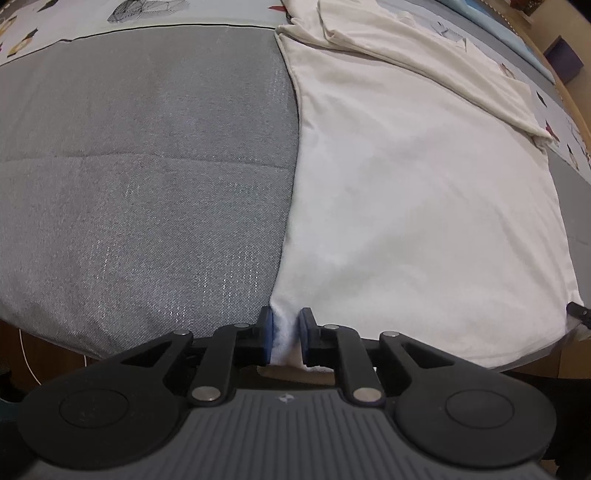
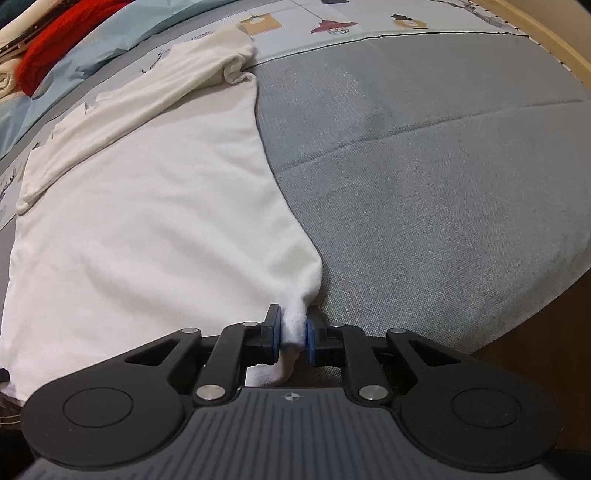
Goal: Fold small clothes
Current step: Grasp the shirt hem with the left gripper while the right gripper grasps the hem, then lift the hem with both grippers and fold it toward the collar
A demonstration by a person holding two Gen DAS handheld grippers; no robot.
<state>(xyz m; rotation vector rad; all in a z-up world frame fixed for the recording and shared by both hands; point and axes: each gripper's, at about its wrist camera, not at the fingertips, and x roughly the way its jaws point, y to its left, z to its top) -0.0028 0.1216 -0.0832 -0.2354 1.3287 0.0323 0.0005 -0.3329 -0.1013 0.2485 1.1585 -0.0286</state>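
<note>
A white garment lies flat on a grey mat, with its far part folded over itself. My left gripper is shut on the garment's near left corner at the mat's front edge. In the right wrist view the same white garment spreads to the left. My right gripper is shut on its near right corner, which bunches between the blue pads. The tip of the right gripper shows at the right edge of the left wrist view.
The grey mat lies on a patterned bedsheet. A red cloth and other folded clothes are piled at the far left of the right wrist view. A wooden bed frame runs along the right.
</note>
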